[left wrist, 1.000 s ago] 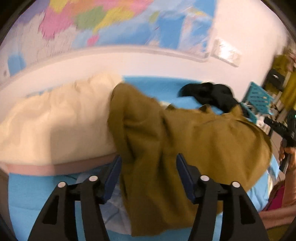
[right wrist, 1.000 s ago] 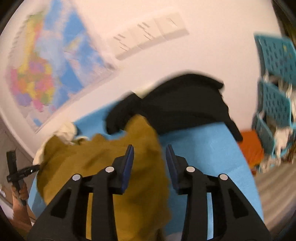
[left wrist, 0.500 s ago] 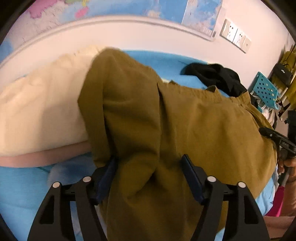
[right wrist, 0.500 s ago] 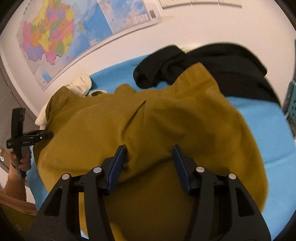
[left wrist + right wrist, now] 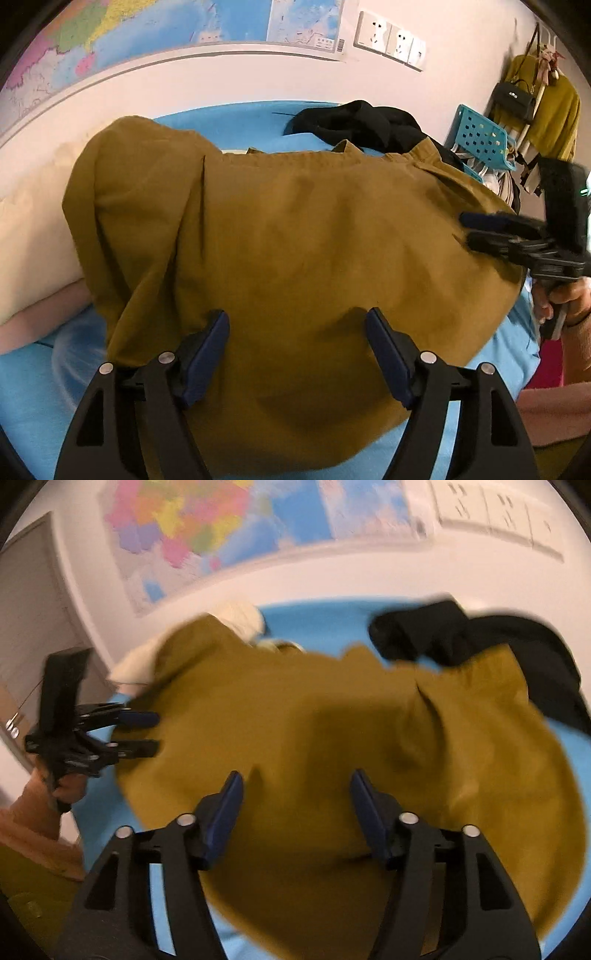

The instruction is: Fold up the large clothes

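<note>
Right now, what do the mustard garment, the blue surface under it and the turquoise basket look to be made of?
Mustard garment: matte woven cloth, probably cotton twill; a stitched seam and soft creases show. Blue surface: smooth matte fabric, likely a sheet; the weave can't be made out. Turquoise basket: rigid plastic with a slight sheen, judging by the regular punched holes.

The right wrist view is smeared throughout: the map (image 5: 221, 535) and sockets (image 5: 491, 513) are unreadable. The garment (image 5: 295, 240) hides most of the bed (image 5: 33, 398). The right tool (image 5: 480, 230) is blurred and cut by the picture's edge.
</note>
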A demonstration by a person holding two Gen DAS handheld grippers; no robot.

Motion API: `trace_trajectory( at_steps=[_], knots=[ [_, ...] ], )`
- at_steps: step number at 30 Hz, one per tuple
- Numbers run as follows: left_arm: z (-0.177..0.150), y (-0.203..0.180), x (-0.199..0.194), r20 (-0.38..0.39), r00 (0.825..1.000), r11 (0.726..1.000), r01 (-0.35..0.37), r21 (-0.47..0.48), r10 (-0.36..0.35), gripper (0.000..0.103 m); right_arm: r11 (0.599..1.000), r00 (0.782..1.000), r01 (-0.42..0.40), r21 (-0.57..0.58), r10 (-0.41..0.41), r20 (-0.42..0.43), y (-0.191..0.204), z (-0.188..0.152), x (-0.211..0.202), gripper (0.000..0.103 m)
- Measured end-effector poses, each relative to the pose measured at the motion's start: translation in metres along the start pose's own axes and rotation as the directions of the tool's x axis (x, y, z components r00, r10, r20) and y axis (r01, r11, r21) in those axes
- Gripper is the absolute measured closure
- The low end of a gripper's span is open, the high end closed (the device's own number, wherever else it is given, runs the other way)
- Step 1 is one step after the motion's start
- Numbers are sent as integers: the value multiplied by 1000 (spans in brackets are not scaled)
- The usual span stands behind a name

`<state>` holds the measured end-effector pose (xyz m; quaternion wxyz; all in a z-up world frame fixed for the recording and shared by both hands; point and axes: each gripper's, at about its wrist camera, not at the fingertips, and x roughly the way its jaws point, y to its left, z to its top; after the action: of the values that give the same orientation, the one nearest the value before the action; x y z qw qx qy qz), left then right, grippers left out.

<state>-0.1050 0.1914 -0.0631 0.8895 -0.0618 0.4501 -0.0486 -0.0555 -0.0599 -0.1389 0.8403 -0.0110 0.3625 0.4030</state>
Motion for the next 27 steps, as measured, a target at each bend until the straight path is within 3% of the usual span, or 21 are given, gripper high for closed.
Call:
trace_trajectory(
  at_steps=[5, 10, 13, 15, 18, 22, 25, 27],
  knots=[
    [1, -8, -7, 11, 999, 999, -40, -7, 40, 30, 999, 999, -26, 38, 25, 29, 4, 8, -12, 43],
    [-4, -17, -24, 43, 999, 1000, -30, -3, 30, 30, 992, 994, -59, -109, 69, 89, 50, 11, -37, 38],
    [-6, -20, -28, 55, 998, 999, -36, -2, 36, 30, 973, 988, -129, -193, 143, 62, 83, 10, -30, 39],
    [-7, -20, -26, 48, 998, 999, -39, -1, 39, 30, 965, 990, -131, -226, 140, 24, 95, 8, -15, 39],
    [-11, -15, -16, 16, 999, 999, -49, -22, 50, 29, 971, 992, -126, -202, 118, -51, 91, 3, 12, 40],
    [-16, -9, -18, 23, 999, 998, -28, -55, 29, 30, 980, 990, -132, -152, 123, -67, 85, 4, 22, 40],
    [-20, 0, -38, 77, 997, 994, 28, -101, -20, 28, 968, 993, -115, -222, 108, -40, 101, 6, 7, 36],
    [-27, 10, -58, 128, 991, 991, 42, -127, -26, 25, 949, 992, -123, -289, 121, -24, 120, 5, -4, 24]
  ],
)
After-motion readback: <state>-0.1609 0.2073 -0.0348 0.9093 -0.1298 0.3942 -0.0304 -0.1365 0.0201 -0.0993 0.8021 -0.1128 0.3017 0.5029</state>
